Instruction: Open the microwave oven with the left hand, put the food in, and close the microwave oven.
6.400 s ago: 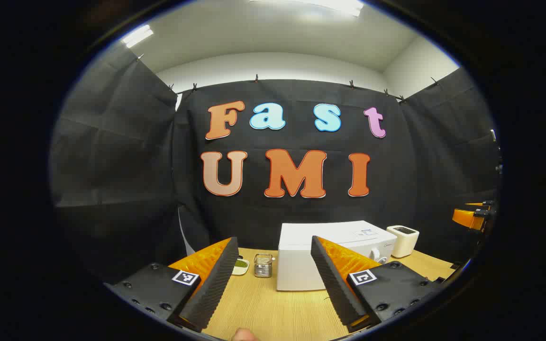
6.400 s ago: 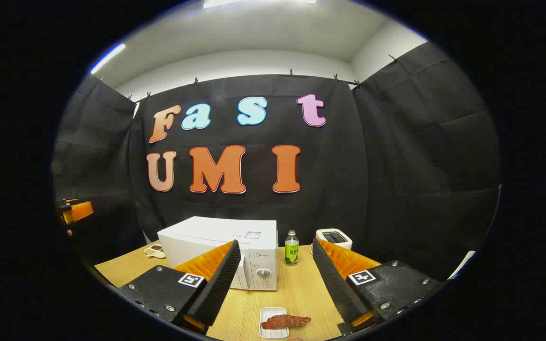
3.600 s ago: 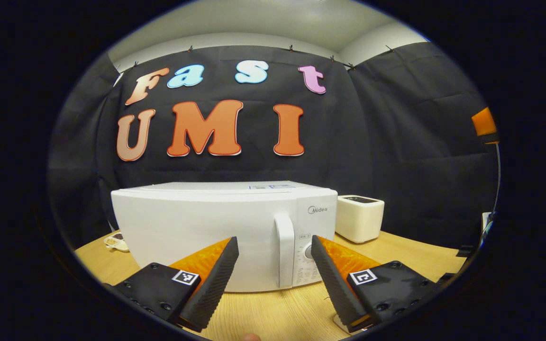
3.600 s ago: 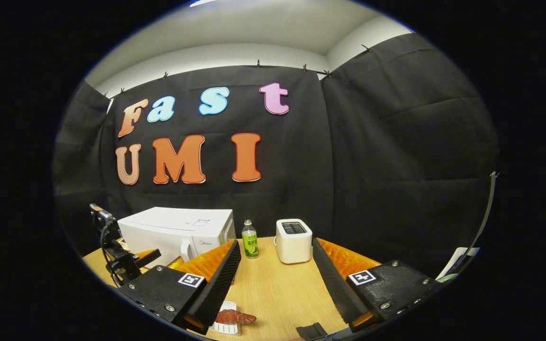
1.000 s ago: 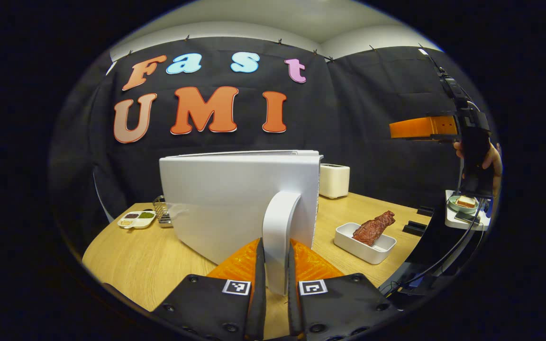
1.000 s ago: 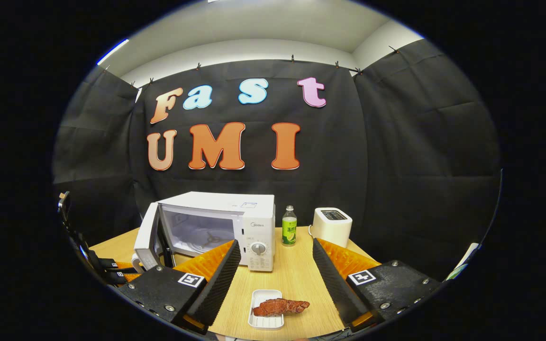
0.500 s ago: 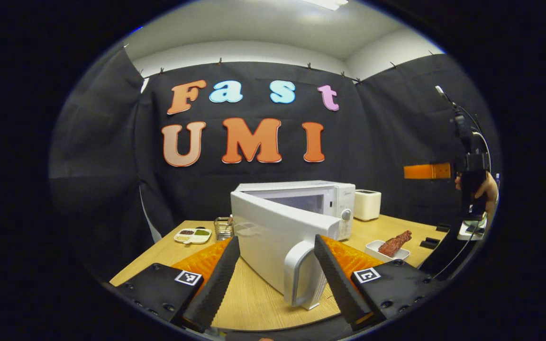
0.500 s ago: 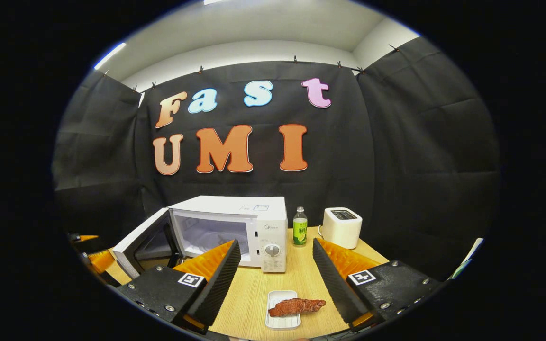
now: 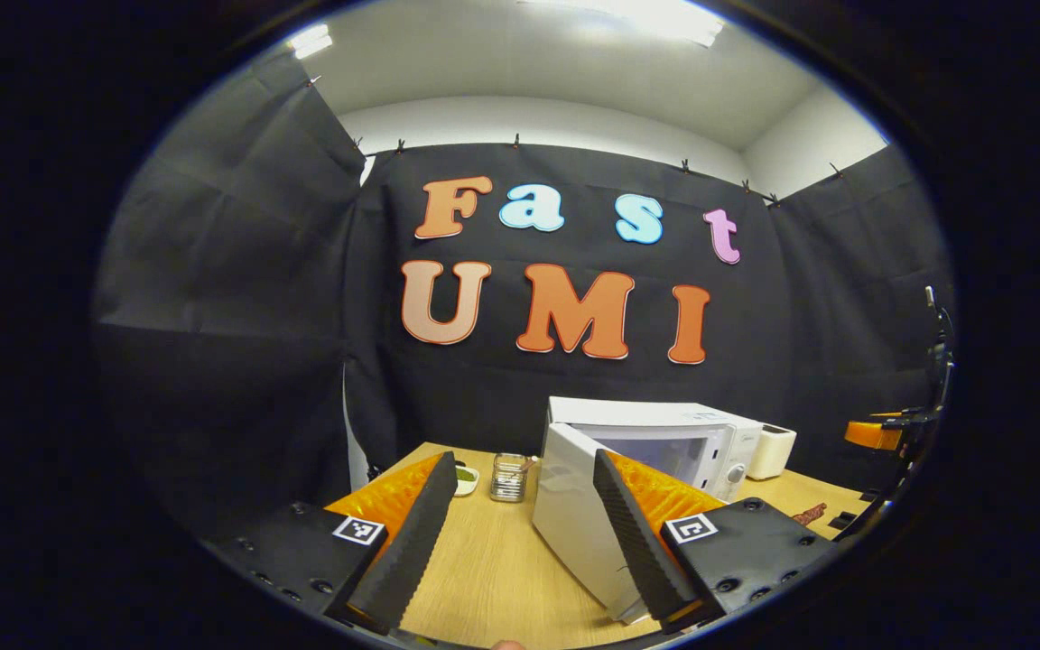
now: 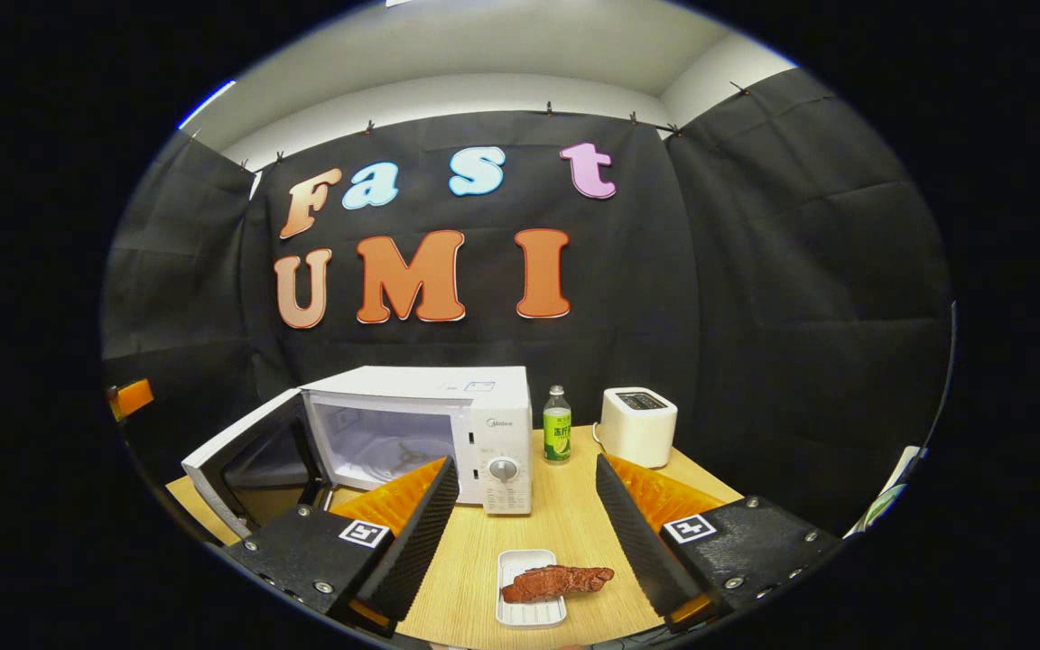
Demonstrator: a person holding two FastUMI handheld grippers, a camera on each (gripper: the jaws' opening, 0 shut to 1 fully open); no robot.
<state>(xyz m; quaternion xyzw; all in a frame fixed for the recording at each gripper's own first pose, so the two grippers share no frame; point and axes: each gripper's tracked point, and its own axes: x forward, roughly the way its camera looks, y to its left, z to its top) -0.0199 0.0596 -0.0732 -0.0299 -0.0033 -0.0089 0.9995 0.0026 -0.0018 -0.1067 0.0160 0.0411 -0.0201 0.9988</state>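
While the microwave oven (image 10: pixel 416 424) stood on the counter (image 10: pixel 565 515) with its door (image 10: pixel 245 456) swung wide, we judged the first step done and the food step in hand. Largest first: in the right gripper view the oven sat beyond the left jaw of the right gripper (image 10: pixel 527 528), its cavity bare and lit, the door hanging out farther to that same side. In the left gripper view the door (image 9: pixel 574 519) stood just ahead of the left gripper (image 9: pixel 524 533), between the jaws and toward the right one, apart from both.

Both sets of jaws stood wide apart and held nothing.

The food, a reddish-brown piece of meat (image 10: pixel 556 582), lay in a shallow white tray (image 10: pixel 529 587) on the counter, low between the right jaws and just ahead of them. The next move, as we judged it, called for the right jaws to drop over the tray or the meat, close, then carry it past the door's edge into the cavity.

The right gripper view gave us the whole tray, the control dial, a green bottle (image 10: pixel 557 437) and a white toaster (image 10: pixel 636 426) beyond the jaws. The left gripper view gave us instead a small metal rack (image 9: pixel 507 478) and a dish (image 9: pixel 462 480) beyond its jaws, and only a sliver of the meat past its right jaw.
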